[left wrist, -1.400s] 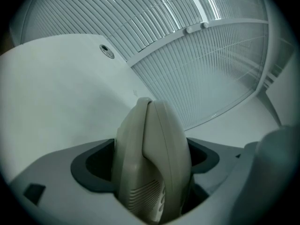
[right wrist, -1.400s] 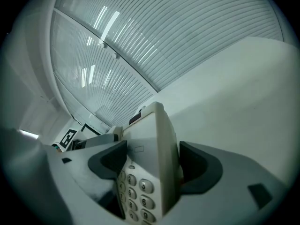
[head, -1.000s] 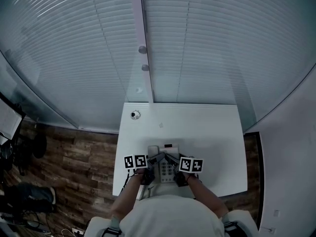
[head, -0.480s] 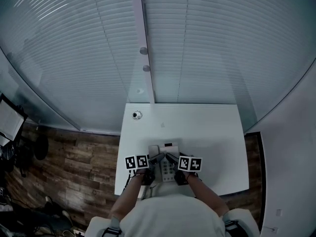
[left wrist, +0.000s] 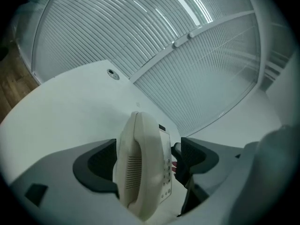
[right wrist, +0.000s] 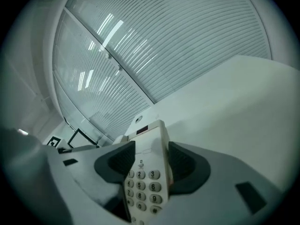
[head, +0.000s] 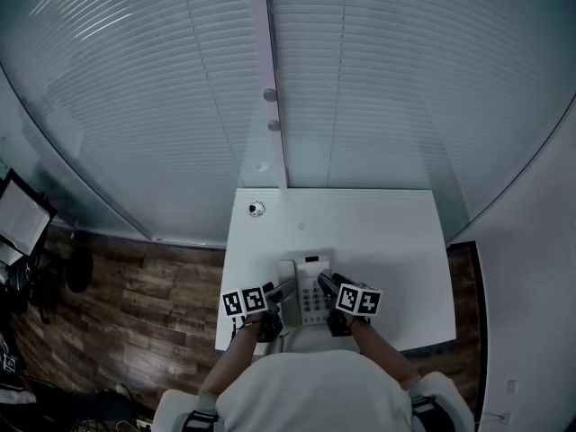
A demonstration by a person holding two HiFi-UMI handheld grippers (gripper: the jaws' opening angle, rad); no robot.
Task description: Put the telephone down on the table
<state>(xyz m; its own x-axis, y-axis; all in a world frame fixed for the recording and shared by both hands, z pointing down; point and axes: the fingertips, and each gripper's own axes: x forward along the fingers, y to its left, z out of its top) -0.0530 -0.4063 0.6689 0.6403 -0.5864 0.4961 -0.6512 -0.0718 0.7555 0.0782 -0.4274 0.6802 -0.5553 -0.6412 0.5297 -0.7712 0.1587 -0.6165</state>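
A beige desk telephone (head: pixel 308 293) with handset and keypad sits between both grippers over the near edge of the white table (head: pixel 387 241). My left gripper (head: pixel 286 290) is on its handset side. In the left gripper view the handset (left wrist: pixel 140 168) fills the gap and the jaws (left wrist: pixel 147 156) look closed on it. My right gripper (head: pixel 326 286) is on the keypad side. Its jaws (right wrist: pixel 150 161) are closing, and the pads press both edges of the keypad body (right wrist: pixel 146 177).
A round cable grommet (head: pixel 256 209) sits in the table's far left corner. Glass walls with blinds (head: pixel 360 79) stand behind the table. Wood floor and a monitor (head: pixel 20 223) lie to the left. The person's torso is at the table's near edge.
Both grippers have risen slightly and their marker cubes have drawn apart. The telephone now shows a little farther up the table in the head view.
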